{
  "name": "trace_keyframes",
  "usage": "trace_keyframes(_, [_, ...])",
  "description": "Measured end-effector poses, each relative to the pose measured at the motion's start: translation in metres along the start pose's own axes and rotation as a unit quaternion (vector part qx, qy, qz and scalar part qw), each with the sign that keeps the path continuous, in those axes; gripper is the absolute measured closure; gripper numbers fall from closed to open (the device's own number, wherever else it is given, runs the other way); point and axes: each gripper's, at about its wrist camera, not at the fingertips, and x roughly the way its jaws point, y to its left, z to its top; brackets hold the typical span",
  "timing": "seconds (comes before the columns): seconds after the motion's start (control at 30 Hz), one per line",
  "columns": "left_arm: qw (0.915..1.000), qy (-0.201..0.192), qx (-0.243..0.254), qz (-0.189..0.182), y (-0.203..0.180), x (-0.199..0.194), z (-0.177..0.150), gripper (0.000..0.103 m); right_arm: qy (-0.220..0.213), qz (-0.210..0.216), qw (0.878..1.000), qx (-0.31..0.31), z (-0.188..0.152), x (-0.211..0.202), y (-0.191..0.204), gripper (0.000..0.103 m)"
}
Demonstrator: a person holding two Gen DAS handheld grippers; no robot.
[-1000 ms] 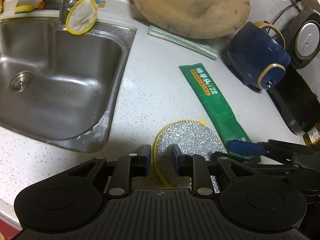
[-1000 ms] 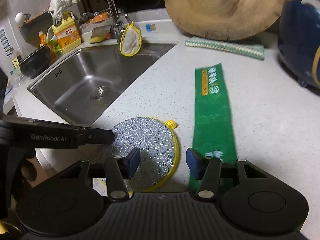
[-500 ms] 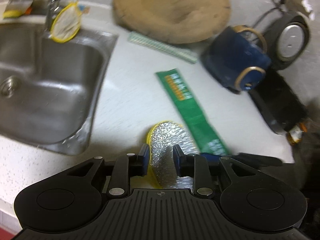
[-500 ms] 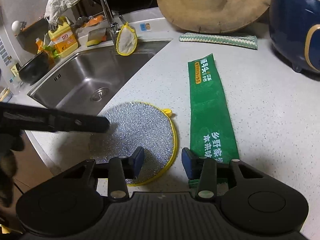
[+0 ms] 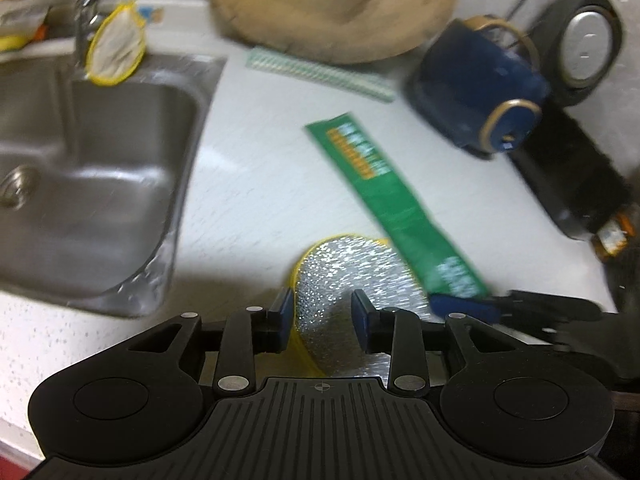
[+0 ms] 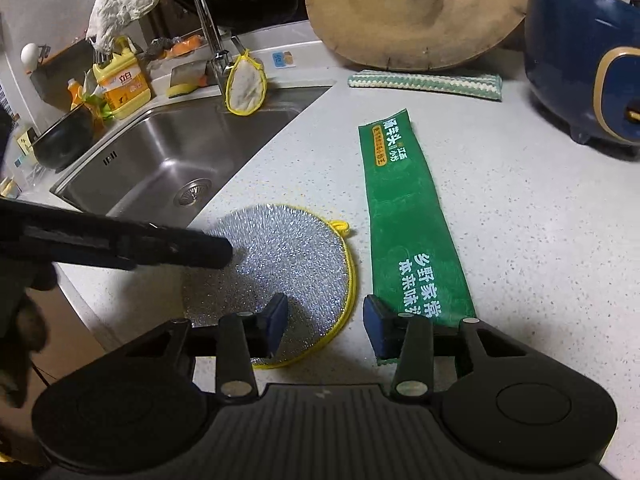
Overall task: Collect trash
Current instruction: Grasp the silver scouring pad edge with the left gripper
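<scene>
White speckled stone forms the bench (image 6: 520,208), with a stainless steel sink (image 6: 168,160) sunk in at the left and a round wooden chopping board (image 6: 416,12) leaning at the back. Right of the sink lies a round silver scouring pad with a yellow rim (image 6: 288,256), and just beside it, further right, a long flat green plastic wrapper (image 6: 404,216), the likely trash, lying lengthwise with its near end at the right gripper. A dark blue rice cooker (image 6: 580,60) stands at the far right. The left gripper (image 5: 322,314) has its jaws opening, with the pad's bulged near edge between them; the left finger sits against the yellow rim, the right finger looks just clear. The right gripper (image 6: 324,320) stands partly apart, one finger over the pad's edge, the other on the wrapper's near end, clamping nothing. The risk, I judge: closing here could pinch the pad along with the thin wrapper, or slide over the flat film without lifting it.
</scene>
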Motion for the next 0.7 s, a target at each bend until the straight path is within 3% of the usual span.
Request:
trace_keyframes(0.43, [0.9992,-0.004,-0.018,-0.036,0.011,-0.003,-0.003,0.068,-0.001,0.012,1.000,0.005,0.000,0.001,0.002,0.059])
trace_keyframes(0.7, [0.9998,0.006,-0.012,-0.012,0.026,-0.046,-0.025,0.068,0.020,0.043,0.999,-0.027,-0.002,0.004,0.035,0.059])
